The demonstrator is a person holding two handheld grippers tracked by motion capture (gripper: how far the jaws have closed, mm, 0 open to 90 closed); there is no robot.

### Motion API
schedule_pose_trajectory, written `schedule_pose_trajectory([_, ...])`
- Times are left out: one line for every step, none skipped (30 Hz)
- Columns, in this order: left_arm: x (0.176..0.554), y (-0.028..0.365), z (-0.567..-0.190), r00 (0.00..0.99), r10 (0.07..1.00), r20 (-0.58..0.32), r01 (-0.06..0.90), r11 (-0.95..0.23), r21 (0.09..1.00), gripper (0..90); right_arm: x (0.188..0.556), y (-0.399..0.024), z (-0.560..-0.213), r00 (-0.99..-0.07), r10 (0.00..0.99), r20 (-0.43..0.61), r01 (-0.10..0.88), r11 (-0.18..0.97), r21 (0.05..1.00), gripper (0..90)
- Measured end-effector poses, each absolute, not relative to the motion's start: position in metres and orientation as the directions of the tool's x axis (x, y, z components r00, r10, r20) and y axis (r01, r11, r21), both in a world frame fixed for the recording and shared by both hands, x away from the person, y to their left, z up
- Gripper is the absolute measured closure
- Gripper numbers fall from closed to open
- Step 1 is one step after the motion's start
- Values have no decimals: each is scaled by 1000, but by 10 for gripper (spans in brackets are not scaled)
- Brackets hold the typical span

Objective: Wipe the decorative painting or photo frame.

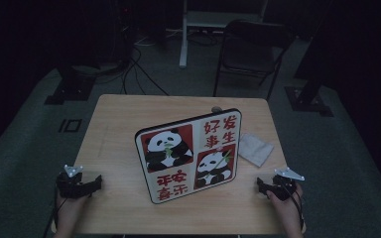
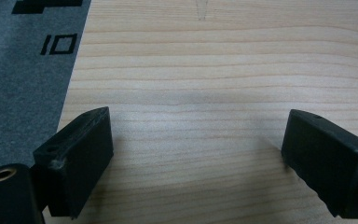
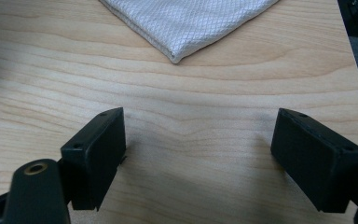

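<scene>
At the near left corner of the worktop [image 1: 119, 106], the left tool [image 1: 95, 182] rests in the person's left hand [image 1: 69, 210], its jaws pointing toward the middle. At the near right corner the right tool [image 1: 261, 184] sits in the right hand [image 1: 285, 208], its jaws also turned inward. From the high view the jaw gaps are too small and dark to judge. The left gripper view settles it for that side: the left tool [image 2: 198, 154] stands wide, with bare wood between its two black jaws and nothing held. That view also shows the left edge of the worktop and the grey floor [image 2: 23, 84] beyond it, with a black mark printed there. The right gripper view shows the right tool [image 3: 198, 158] spread wide as well, nothing between its jaws, and ahead of it a corner of a white cloth [image 3: 186, 23] with a fine diamond weave that the high view renders as a plain pale patch.

Between the two tools, at the middle of the worktop, a panda board [image 1: 188, 153] stands tilted, its picture side facing the near edge. It bears two panda panels and two panels of red characters. It is well apart from both tools. Just beyond its right side, near the right edge, the cloth [image 1: 255, 148] lies flat and folded. A small rounded thing peeks above the board's top edge; what it is cannot be told. Past the far edge, a dark folding chair [image 1: 250, 49] stands on the floor.
</scene>
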State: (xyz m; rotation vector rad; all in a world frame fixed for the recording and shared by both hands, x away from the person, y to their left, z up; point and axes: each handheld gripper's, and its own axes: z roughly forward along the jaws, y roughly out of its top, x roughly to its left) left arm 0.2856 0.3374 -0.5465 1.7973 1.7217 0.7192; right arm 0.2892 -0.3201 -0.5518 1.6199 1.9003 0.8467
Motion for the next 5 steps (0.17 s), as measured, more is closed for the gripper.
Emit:
schedule_pose_trajectory([286, 337, -546, 41, 999, 11, 711, -37, 703, 96, 289, -320, -552, -168, 986, 21, 675, 99, 731, 162])
schedule_pose_trajectory([287, 337, -546, 39, 999, 11, 710, -35, 703, 96, 289, -320, -552, -172, 985, 21, 676, 102, 730, 150])
schedule_pose_trajectory([288, 337, -546, 34, 999, 11, 709, -32, 705, 96, 290, -320, -552, -173, 985, 21, 677, 104, 729, 147])
schedule_pose_trajectory([288, 337, -546, 31, 999, 11, 709, -29, 705, 96, 290, -320, -552, -171, 985, 19, 677, 103, 728, 135])
schedule_pose_trajectory([289, 336, -546, 30, 999, 11, 710, -29, 703, 96, 290, -320, -552, -168, 986, 19, 679, 102, 727, 134])
